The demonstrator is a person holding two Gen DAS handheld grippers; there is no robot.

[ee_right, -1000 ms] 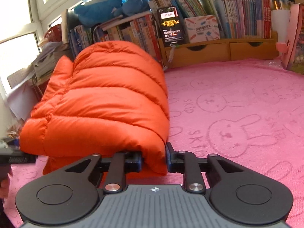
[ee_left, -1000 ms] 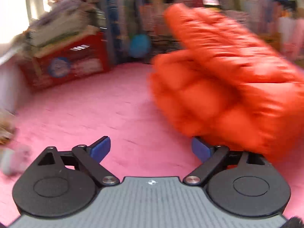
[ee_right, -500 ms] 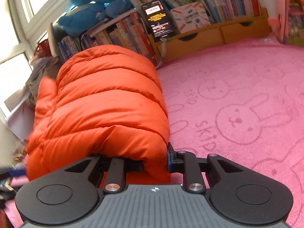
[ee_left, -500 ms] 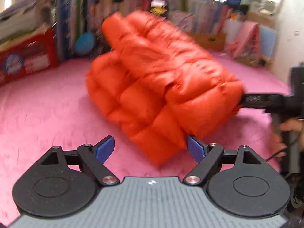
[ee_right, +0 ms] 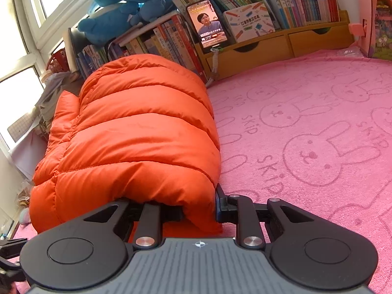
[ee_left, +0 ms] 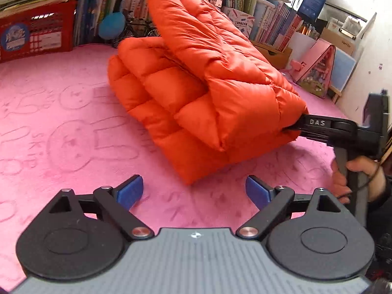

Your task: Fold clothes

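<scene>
Two grippers working: right gripper [ee_right: 198, 210] is clamping the near edge of the orange puffer jacket [ee_left: 208, 85], lying folded on the pink mat [ee_left: 61, 134]; left gripper [ee_left: 193, 191] is hanging w/ jaws spread, opening, nothing btwn. Risk: slick puffy fill springing back, fold unrolling if the pinch is slipping.

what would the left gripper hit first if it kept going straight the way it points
Probably the near corner of the folded orange down jacket; the open left gripper points over bare pink rug toward it.
</scene>
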